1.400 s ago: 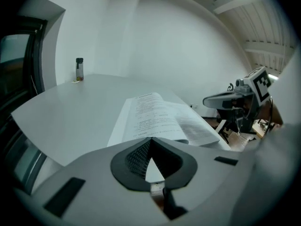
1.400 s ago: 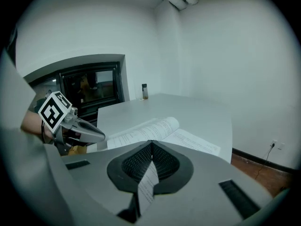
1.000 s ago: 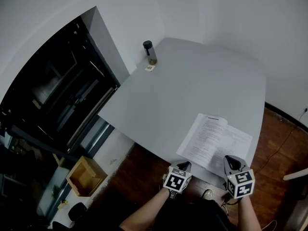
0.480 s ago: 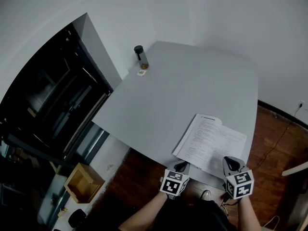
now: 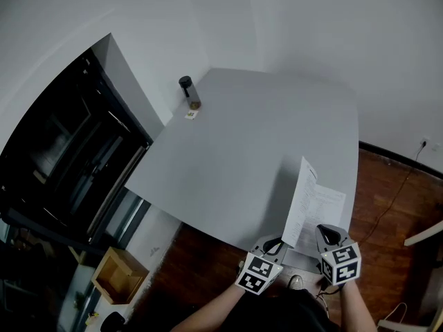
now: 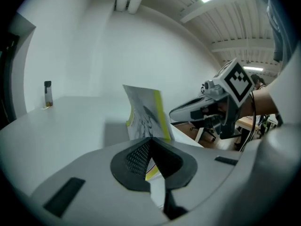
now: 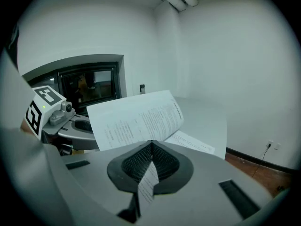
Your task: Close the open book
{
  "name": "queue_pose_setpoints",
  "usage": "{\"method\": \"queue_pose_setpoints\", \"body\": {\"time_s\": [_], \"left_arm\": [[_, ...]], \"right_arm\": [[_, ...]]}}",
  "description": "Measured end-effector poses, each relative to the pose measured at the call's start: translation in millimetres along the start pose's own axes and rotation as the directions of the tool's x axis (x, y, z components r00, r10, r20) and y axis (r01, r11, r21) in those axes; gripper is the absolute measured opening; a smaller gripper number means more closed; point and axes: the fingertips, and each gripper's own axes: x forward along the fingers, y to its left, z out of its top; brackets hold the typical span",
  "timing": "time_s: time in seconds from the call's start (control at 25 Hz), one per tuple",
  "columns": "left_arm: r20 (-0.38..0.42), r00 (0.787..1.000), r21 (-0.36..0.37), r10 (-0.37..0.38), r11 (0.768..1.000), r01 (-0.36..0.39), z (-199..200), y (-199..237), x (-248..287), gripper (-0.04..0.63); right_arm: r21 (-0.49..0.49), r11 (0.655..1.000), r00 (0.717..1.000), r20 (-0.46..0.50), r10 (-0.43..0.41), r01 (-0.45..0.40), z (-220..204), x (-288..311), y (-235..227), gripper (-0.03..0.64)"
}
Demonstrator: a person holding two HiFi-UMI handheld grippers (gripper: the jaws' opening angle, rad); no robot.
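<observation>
Head view: the book [image 5: 304, 199], light and floppy by its look, sits at the desk's [image 5: 263, 137] near edge with its left half raised upright; left gripper view: the left claw [image 6: 150, 141] is clenched on that yellow-edged half's bottom edge; right gripper view: the right claw [image 7: 151, 145] is clamped on the limp right page, which is best held several leaves thick.

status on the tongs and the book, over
Left tongs shut on left half of book, standing near upright. Right tongs shut on right page, low over table. Bottle at far corner, path clear.
</observation>
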Motion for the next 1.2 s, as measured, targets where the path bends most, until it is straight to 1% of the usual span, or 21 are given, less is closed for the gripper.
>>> {"method": "queue_pose_setpoints", "body": {"time_s": [0.12, 0.28, 0.52, 0.68, 0.76, 0.8, 0.88, 1.0, 1.08, 1.2], "left_arm": [[0.004, 0.999, 0.017, -0.038, 0.999, 0.038, 6, -12, 6, 0.006], [-0.015, 0.998, 0.019, -0.063, 0.998, 0.063, 4, -15, 13, 0.005], [-0.084, 0.993, 0.022, -0.081, 0.996, 0.083, -16, -15, 24, 0.006], [-0.121, 0.989, 0.021, -0.081, 0.996, 0.084, -27, -12, 29, 0.005], [-0.136, 0.988, 0.024, -0.076, 0.997, 0.08, -33, -8, 32, 0.006], [-0.146, 0.987, 0.025, -0.071, 0.997, 0.075, -36, -6, 34, 0.006], [-0.165, 0.985, 0.024, -0.056, 0.998, 0.061, -40, -1, 37, 0.005], [-0.181, 0.983, 0.018, -0.044, 0.999, 0.048, -45, 3, 40, 0.006], [-0.204, 0.978, 0.014, -0.041, 0.999, 0.045, -50, 4, 39, 0.006], [-0.221, 0.974, 0.01, -0.042, 0.999, 0.046, -53, 4, 39, 0.006]], "right_arm": [[0.016, 1.0, 1.0, 0.011, -0.026, 0.026, 0, -7, -8, 0.003], [0.047, 0.997, 0.998, -0.002, -0.062, 0.062, -11, -16, -22, 0.003], [0.094, 0.985, 0.989, -0.044, -0.14, 0.143, -38, -31, -45, 0.003], [0.136, 0.966, 0.975, -0.069, -0.21, 0.218, -55, -44, -64, 0.003], [0.138, 0.959, 0.968, -0.067, -0.24, 0.247, -57, -49, -70, 0.003], [0.132, 0.959, 0.968, -0.068, -0.242, 0.249, -58, -49, -70, 0.003], [0.117, 0.969, 0.975, -0.081, -0.209, 0.217, -61, -44, -64, 0.003], [0.103, 0.988, 0.984, -0.145, -0.1, 0.115, -76, -23, -40, 0.003], [0.095, 0.994, 0.978, -0.206, -0.037, 0.058, -92, -10, -23, 0.003], [0.085, 0.996, 0.956, -0.293, 0.001, 0.025, -112, 1, -15, 0.003]]}}
